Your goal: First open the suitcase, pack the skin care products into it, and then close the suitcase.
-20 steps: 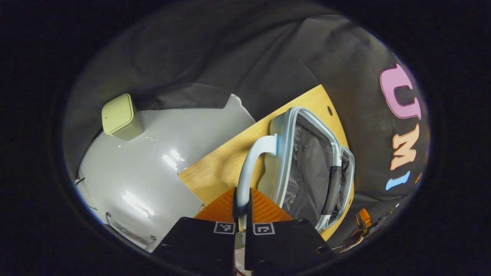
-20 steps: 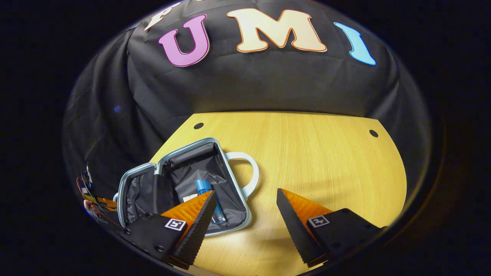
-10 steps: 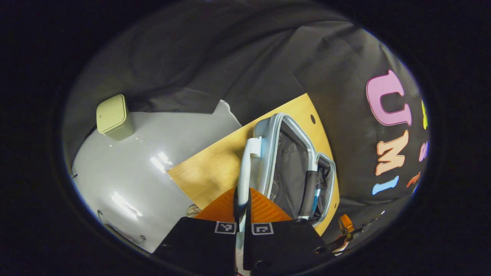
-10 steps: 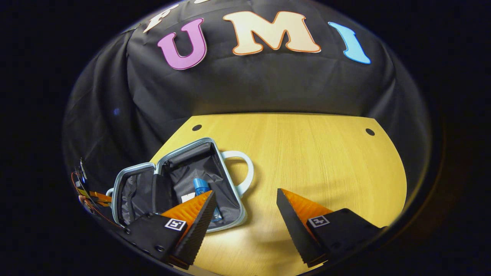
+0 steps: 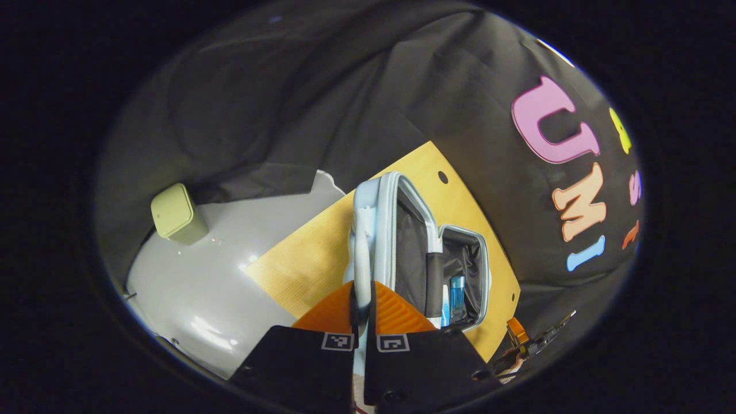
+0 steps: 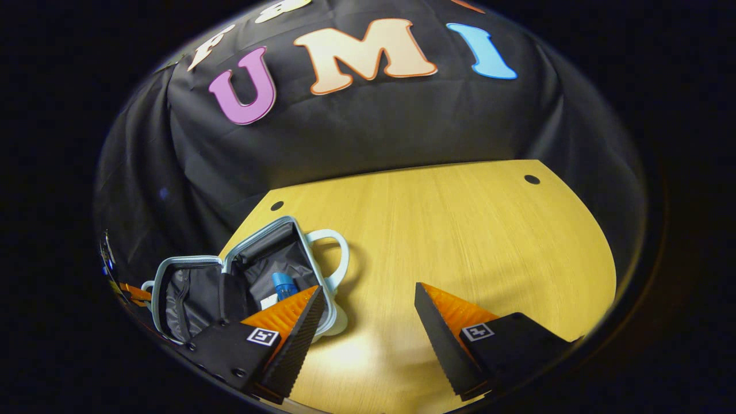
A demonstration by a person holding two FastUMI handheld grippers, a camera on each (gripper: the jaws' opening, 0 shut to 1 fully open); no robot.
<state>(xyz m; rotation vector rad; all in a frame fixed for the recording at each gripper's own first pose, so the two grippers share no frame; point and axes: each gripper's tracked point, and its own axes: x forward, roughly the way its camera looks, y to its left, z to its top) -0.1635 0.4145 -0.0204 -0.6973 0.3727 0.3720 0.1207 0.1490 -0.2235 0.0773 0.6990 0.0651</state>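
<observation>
My left hand-held gripper (image 5: 362,302) clamps the lid handle (image 5: 361,253), the suitcase (image 5: 428,253) hinging toward two o'clock. My right hand-held gripper (image 6: 368,307) gapes, the case at nine o'clock.

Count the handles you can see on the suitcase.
2. One handle lies on the table beside the suitcase base; the other handle, on the raised lid, is pinched in the left gripper. Others may be hidden.

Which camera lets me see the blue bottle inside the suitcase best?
The left gripper view: the blue bottle stands clear inside the open suitcase. In the right gripper view, the bottle peeks out, partly hidden behind a finger of the right gripper.
</observation>
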